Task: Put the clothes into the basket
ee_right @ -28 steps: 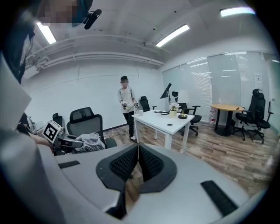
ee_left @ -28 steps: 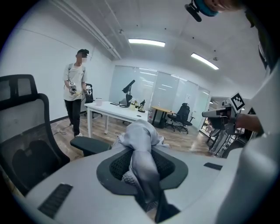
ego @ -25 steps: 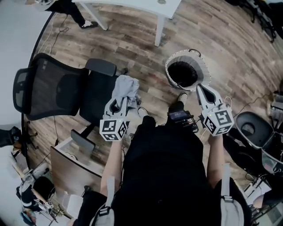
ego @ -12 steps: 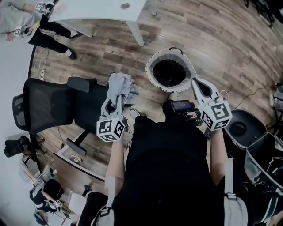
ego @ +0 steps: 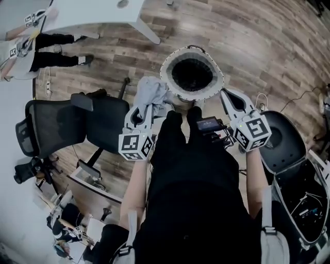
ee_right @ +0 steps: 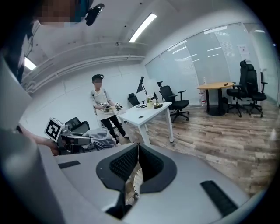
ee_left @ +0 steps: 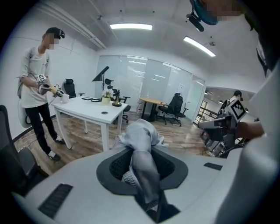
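- The garment (ego: 151,93) is plain pale grey.
- The basket (ego: 167,85) has a white rim and a black inside.
- The floor (ego: 258,46) is wood planks, streaked brown and grey.
- The office chair (ego: 51,129) is black, with a mesh back.
- The desk (ego: 87,15) is white.
- The left hand-held gripper (ego: 143,107) and the right hand-held gripper (ego: 227,94) are light grey with black textured jaw pads. Each cube carries black-and-white square markers.
- The person's clothes (ego: 196,175) are black.
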